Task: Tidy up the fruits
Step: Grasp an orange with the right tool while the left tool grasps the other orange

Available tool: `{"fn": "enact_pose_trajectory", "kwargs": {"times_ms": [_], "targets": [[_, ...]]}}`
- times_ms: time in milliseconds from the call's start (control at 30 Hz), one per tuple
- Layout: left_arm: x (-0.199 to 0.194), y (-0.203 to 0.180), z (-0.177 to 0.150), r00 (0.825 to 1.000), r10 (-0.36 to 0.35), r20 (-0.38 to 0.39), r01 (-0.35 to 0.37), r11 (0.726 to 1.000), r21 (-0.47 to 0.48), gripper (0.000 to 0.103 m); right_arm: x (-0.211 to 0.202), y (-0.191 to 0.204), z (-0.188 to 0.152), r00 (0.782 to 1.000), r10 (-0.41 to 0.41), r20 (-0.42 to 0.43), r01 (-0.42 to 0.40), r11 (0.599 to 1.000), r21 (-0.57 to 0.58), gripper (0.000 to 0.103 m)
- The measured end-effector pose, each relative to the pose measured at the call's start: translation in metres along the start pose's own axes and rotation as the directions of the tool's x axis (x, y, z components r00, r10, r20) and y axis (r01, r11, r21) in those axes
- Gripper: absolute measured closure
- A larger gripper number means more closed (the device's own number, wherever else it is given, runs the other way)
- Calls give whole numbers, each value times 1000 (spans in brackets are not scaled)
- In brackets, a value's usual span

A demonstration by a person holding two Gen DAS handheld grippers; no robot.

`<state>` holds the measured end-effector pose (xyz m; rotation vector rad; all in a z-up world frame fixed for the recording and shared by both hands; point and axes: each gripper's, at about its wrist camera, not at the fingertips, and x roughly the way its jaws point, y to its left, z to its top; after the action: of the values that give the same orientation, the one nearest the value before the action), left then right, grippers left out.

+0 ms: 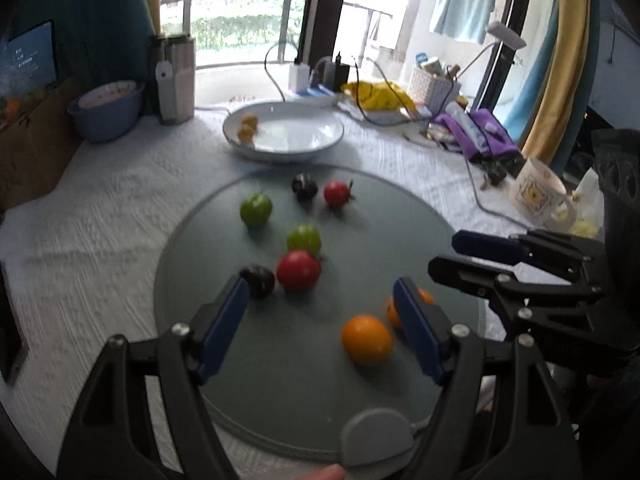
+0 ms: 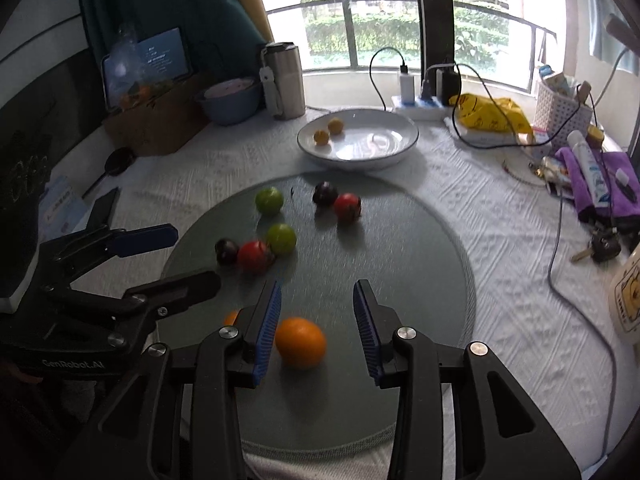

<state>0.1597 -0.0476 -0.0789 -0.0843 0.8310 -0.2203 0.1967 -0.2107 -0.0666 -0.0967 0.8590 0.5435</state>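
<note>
Table (image 2: 460, 216), white textured cloth; carries all below

Round grey mat (image 2: 400, 240), near centre of the table; fruit loose on it

White dish (image 2: 394, 152), far of the mat, just beyond its far edge; two small yellow fruits (image 2: 328, 131) at its left side; judged the destination

Right gripper (image 2: 318, 296), jaws part open, nothing between the pads; points down and away toward the mat

Left gripper (image 1: 320, 292), jaws wide, empty; to the left of the right one

Near orange (image 2: 301, 342), at the near edge of the mat, low between the right jaws and closer to the left pad; not touched. Roughly round, slightly wider left to right, so no marked long axis and no pointing end. Judged the right gripper's target: the fruit lies below and just short of the jaw tips

Second orange (image 1: 394, 312), just left of the first in the right view, partly hidden by a jaw

Red, green and dark fruits (image 2: 256, 256), clustered further off, centre and far of the mat
</note>
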Motion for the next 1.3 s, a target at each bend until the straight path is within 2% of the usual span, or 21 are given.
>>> {"fn": "enact_pose_trajectory", "kwargs": {"times_ms": [367,500,700,800,1067,1200,1267,1300], "targets": [[5,7,-18,998,48,-49,-49,998,-27,27,18,4,-20,997,56,-57,-55,998,24,62],[2,11,-21,997,57,-43,-58,997,-41,27,25,4,-25,994,69,-79,-67,997,29,62],[6,5,-21,998,30,-52,-32,999,-34,27,32,0,-31,992,80,-94,-77,996,32,63],[12,-1,-21,997,16,-73,-17,1000,-20,27,29,-5,-34,993,84,-80,-81,996,40,66],[33,-24,-21,991,-18,-133,24,999,42,27,18,-22,-37,997,57,-57,-53,996,67,66],[41,-33,-22,989,-7,-148,18,997,71,27,13,-31,-36,998,52,-39,-48,995,86,66],[43,-35,-22,988,-9,-156,21,997,76,36,11,-34,-34,998,51,-33,-48,995,89,66],[46,-36,-22,986,-1,-166,15,997,82,48,10,-35,-33,998,50,-31,-47,995,91,66]]}}
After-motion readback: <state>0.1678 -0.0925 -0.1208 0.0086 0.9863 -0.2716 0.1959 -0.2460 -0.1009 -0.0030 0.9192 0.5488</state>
